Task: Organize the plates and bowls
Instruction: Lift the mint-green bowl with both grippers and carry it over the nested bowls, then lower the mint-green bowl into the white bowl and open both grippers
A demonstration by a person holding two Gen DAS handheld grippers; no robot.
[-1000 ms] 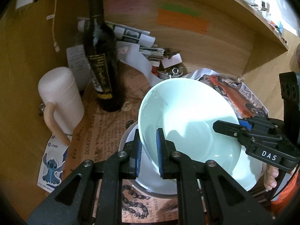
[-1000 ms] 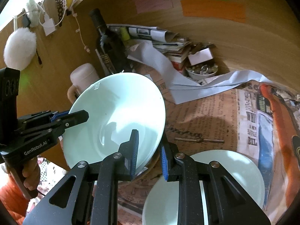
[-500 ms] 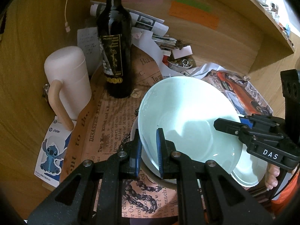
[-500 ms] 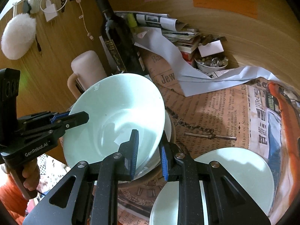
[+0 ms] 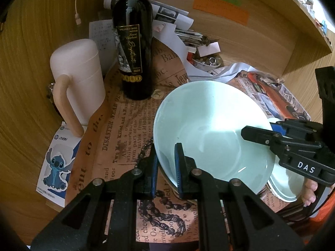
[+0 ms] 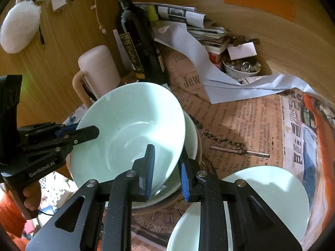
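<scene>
Left wrist: bottle [image 5: 133, 41] behind bowl [image 5: 211, 129]

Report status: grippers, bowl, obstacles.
Left hand-held gripper and right hand-held gripper clamp bowl rim. Bowl tilted over plate. Wine bottle close behind.

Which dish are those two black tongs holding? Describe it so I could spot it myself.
Find the tall dark wine bottle at the back of the newspaper-covered table. Just in front of it is a pale mint-green bowl, tilted, with the left tongs and right tongs each pinching its rim. Unlike the flatter plate alongside, it is deep.
</scene>
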